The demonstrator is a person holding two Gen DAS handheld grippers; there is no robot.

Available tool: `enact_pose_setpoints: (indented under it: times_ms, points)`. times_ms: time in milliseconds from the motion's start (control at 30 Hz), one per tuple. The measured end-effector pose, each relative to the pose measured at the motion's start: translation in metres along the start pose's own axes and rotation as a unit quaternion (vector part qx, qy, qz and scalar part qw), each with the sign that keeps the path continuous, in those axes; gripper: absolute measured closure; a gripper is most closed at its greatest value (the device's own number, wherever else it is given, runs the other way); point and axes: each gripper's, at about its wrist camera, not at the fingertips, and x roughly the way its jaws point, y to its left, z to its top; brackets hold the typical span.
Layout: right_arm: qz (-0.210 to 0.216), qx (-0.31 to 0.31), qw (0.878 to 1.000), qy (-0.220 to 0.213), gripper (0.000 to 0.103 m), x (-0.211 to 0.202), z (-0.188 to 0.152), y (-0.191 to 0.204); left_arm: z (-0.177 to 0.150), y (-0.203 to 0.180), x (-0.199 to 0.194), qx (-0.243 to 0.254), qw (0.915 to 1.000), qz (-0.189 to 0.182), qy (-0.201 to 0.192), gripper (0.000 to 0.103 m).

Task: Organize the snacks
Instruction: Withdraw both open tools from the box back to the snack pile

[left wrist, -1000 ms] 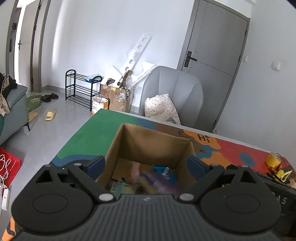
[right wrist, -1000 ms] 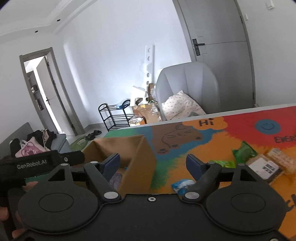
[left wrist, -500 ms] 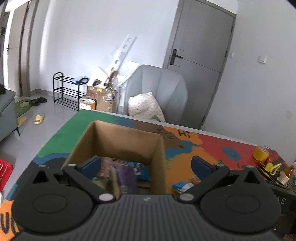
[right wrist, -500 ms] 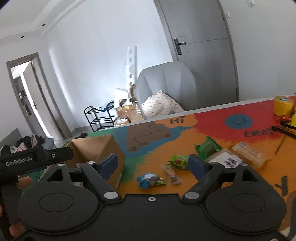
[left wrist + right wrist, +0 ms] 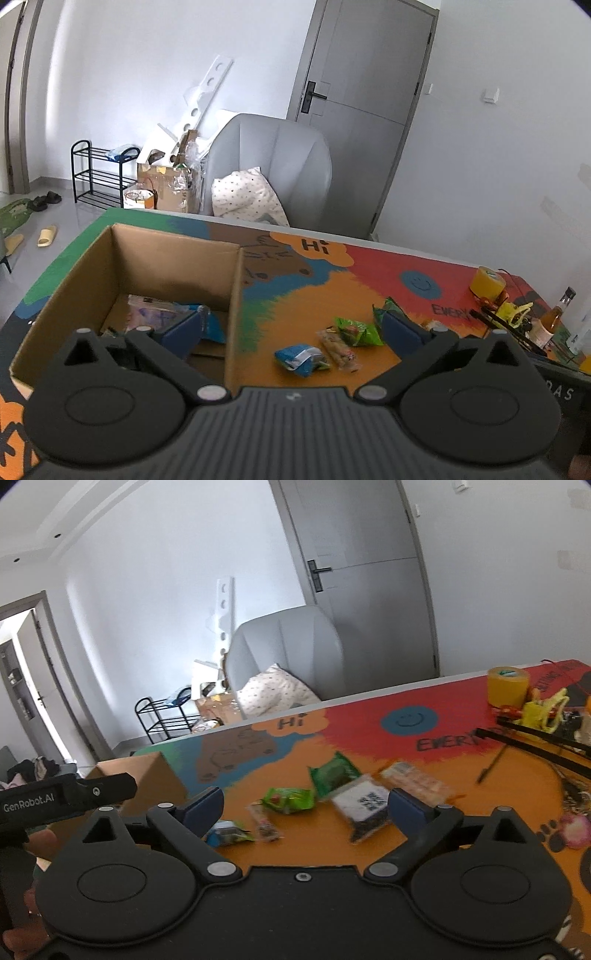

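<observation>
Six snack packets (image 5: 290,799) loose beside one cardboard box (image 5: 236,280); both grippers (image 5: 291,326) (image 5: 306,805) spread, empty, right widening

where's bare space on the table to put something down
Bare: the mat between the cardboard box and the snack packets. Also the red stretch behind the snacks, left of the yellow tape roll. Crowded: the snack cluster and the far right edge.

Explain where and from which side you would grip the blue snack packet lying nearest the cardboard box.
Grip the blue packet across its puffed middle, coming from above: it lies flat on the table, so the sides offer no purchase. Its crimped ends look too thin to hold well. The box stands to its left and a small wrapper lies close on its right, so set the tongs clear of both.
</observation>
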Motion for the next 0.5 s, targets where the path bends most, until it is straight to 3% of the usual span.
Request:
enact_pose_setpoints:
  times_ms: [500]
  points:
    - [-0.029, 0.011, 1.000, 0.001, 0.007, 0.001, -0.006, -0.047, -0.014, -0.043, 0.032, 0.029, 0.9986, -0.039, 0.023, 0.000]
